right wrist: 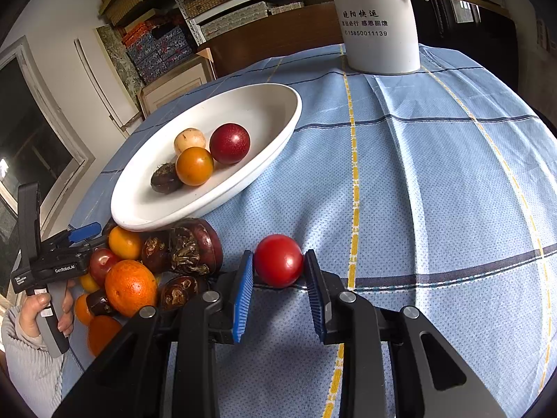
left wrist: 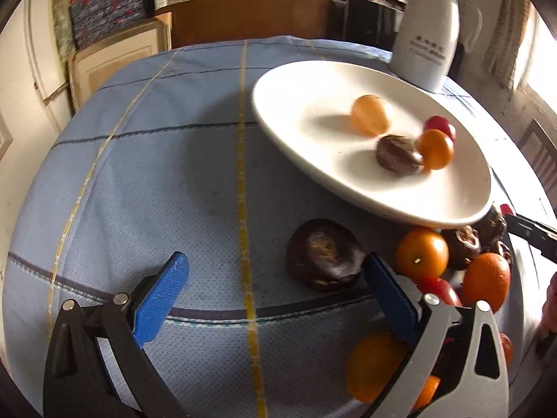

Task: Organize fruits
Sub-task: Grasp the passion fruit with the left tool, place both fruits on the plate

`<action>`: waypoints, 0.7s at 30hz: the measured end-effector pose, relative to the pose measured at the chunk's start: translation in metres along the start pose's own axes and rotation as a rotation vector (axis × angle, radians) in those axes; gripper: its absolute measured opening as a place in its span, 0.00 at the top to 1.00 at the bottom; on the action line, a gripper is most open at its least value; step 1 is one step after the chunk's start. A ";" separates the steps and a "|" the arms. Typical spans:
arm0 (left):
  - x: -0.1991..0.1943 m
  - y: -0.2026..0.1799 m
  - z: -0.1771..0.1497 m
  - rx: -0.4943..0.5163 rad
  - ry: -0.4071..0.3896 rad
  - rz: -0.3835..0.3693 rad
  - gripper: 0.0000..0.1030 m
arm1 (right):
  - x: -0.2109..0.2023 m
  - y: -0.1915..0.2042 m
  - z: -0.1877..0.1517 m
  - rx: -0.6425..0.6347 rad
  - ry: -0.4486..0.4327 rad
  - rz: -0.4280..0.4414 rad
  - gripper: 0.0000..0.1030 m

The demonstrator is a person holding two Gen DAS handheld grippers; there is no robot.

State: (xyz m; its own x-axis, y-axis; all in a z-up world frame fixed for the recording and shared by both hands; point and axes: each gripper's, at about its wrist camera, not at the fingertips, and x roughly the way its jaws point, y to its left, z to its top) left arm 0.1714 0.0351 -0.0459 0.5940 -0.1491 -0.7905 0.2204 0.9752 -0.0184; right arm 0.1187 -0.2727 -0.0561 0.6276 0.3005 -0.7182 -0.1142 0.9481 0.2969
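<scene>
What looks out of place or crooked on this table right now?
The white oval dish sits tilted: its near end rests on the pile of fruit instead of flat on the cloth. One red tomato lies apart from the pile, clamped in the right gripper.

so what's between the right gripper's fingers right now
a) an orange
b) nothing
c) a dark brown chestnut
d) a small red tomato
d: in the right wrist view the right gripper is closed on the small red tomato, its blue pads against either side of it on the blue tablecloth, while the oranges and dark fruits lie in a pile off to the side.
</scene>
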 end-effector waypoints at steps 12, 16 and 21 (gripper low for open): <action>-0.012 -0.015 -0.010 0.042 -0.034 -0.108 0.61 | -0.002 -0.002 0.001 0.011 -0.008 0.012 0.73; -0.039 0.002 -0.014 -0.033 -0.117 -0.079 0.61 | -0.016 -0.003 0.001 0.016 -0.070 0.032 0.73; -0.066 -0.003 0.003 -0.070 -0.199 -0.100 0.61 | -0.033 0.002 0.012 0.014 -0.148 0.078 0.73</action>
State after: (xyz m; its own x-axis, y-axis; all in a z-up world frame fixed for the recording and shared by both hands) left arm 0.1340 0.0411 0.0081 0.7145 -0.2685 -0.6461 0.2363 0.9618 -0.1384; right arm 0.1068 -0.2817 -0.0244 0.7241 0.3539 -0.5919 -0.1573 0.9204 0.3578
